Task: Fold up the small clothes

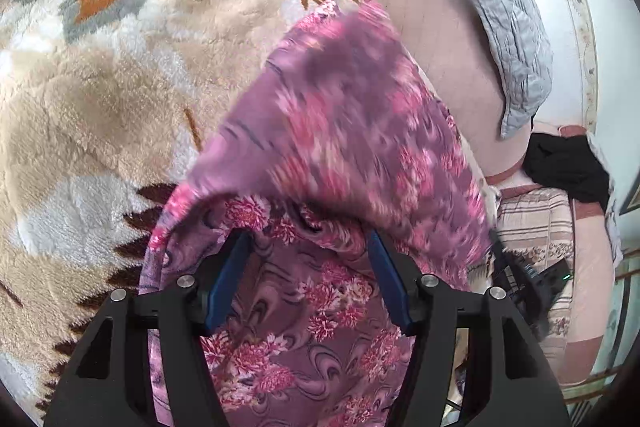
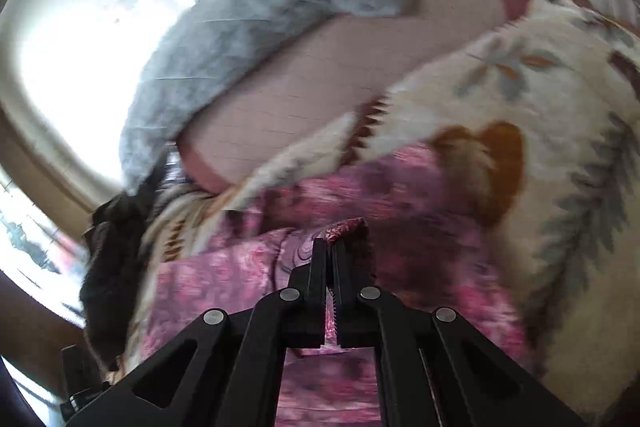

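The right gripper is pinching an edge of the pink flowered garment, jaws nearly together. The left gripper is hovering half open over the garment, holding nothing, on the plush blanket.

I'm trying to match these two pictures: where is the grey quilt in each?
Left wrist view: grey quilt at upper right, on the pink sheet.
Right wrist view: grey quilt at upper left of centre, blurred.
Shared landmark: the cream floral blanket.
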{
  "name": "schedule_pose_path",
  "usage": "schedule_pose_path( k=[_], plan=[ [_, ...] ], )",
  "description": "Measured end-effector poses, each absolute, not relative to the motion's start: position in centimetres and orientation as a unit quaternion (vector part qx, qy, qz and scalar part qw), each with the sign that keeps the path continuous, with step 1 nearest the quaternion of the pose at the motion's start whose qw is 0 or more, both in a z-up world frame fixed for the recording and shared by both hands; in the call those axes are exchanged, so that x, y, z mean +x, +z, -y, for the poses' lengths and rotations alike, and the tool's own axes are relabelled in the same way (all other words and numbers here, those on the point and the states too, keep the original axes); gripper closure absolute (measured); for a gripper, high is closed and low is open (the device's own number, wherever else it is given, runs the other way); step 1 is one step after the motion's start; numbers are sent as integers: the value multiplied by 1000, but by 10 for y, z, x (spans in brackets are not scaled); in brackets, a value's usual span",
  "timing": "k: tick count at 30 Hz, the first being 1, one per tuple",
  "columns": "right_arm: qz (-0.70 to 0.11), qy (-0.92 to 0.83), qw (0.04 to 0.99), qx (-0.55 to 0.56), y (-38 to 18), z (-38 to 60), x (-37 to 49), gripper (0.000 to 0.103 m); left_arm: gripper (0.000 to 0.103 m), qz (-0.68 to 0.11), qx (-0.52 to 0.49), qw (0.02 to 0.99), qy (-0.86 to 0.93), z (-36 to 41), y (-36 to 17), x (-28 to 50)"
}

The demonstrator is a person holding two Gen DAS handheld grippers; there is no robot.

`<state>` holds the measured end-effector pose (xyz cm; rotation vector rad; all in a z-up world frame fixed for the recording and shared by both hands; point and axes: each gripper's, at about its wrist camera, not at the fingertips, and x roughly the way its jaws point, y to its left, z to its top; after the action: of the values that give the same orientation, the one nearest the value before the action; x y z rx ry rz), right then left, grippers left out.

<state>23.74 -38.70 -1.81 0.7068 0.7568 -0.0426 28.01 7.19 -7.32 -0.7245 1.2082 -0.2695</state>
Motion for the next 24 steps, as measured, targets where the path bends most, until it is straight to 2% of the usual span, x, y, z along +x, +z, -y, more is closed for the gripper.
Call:
schedule_pose_path(
  k=[1,3,4,5,6,7,9,10,11,17,20,24],
  plan=[
    [-359,-20,863,356,-22,394,232,94,42,-552,-336,753,-124,-74,-73,280],
    [-351,-20,854,382,-26,399,223,92,42,-549,-342,753,-125,-76,-73,280],
    [-351,-10,851,389,-28,397,222,84,42,-549,-343,752,-125,-76,-73,281],
    [-357,-9,849,389,-30,396,221,68,42,-547,-346,752,-126,-77,-73,281],
    [-368,-17,849,379,-33,391,221,61,42,-546,-347,752,-127,-77,-72,282],
    [-379,-20,850,366,-36,386,224,58,42,-545,-345,754,-127,-77,-72,284],
    [-399,-17,851,342,-42,373,234,59,42,-539,-344,759,-123,-77,-72,287],
    [-410,-13,850,331,-44,368,238,70,42,-536,-344,762,-120,-77,-71,288],
    [-418,2,852,315,-42,361,243,100,42,-534,-343,764,-117,-78,-71,288],
    [-340,23,882,324,5,379,218,101,42,-536,-350,760,-117,-79,-69,286],
    [-361,-16,874,325,-3,402,207,101,42,-541,-352,754,-120,-78,-72,285],
    [-433,-69,847,301,-33,416,196,101,43,-540,-354,754,-118,-79,-72,283]
  ],
)
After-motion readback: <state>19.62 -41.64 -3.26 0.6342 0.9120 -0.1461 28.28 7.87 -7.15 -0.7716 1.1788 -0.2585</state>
